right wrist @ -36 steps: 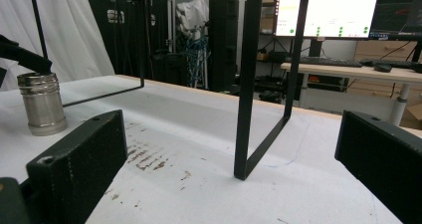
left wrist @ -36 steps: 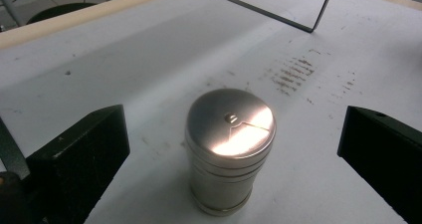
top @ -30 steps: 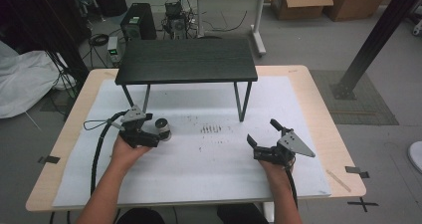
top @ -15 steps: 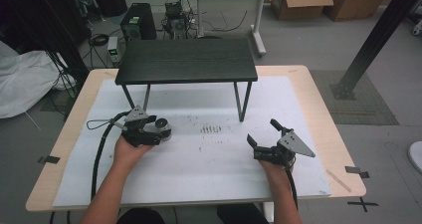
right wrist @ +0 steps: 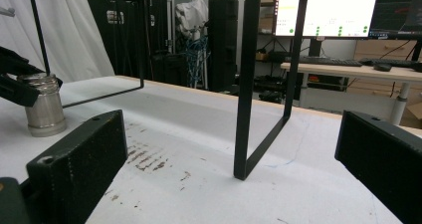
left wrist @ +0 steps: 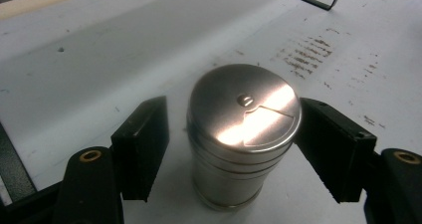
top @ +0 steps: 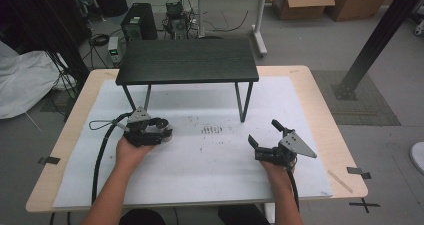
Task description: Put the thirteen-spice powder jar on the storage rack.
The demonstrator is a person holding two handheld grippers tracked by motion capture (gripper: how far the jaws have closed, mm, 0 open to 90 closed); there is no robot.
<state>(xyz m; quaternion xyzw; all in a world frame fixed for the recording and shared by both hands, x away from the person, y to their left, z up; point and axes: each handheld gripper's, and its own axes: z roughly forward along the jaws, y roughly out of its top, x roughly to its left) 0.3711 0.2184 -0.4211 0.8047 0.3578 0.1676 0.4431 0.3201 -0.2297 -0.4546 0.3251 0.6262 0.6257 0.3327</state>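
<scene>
A small shiny metal canister [left wrist: 244, 134] with a flat lid stands upright on the white mat [top: 210, 160], left of centre. My left gripper [left wrist: 234, 124] straddles it, and its jaws have just been closing. The right pad [left wrist: 323, 144] sits against the lid's rim, while the left pad [left wrist: 144, 144] is still a small gap away. From above, the left gripper [top: 162, 130] covers most of the canister [top: 166, 130]. My right gripper [top: 264, 132] rests on the mat at the right, open, with nothing between its jaws. In the right gripper view the canister [right wrist: 45, 104] stands far left.
A black low shelf [top: 187, 60] on thin metal legs spans the far half of the mat; one leg [right wrist: 246, 84] stands just ahead of the right gripper [right wrist: 229, 149]. Dark smudges [top: 212, 130] mark the mat's centre. The left gripper's cable [top: 102, 150] trails toward the near edge.
The left gripper's jaws have drawn in around the canister from a wide spread. Both hands and the right gripper have stayed put.
</scene>
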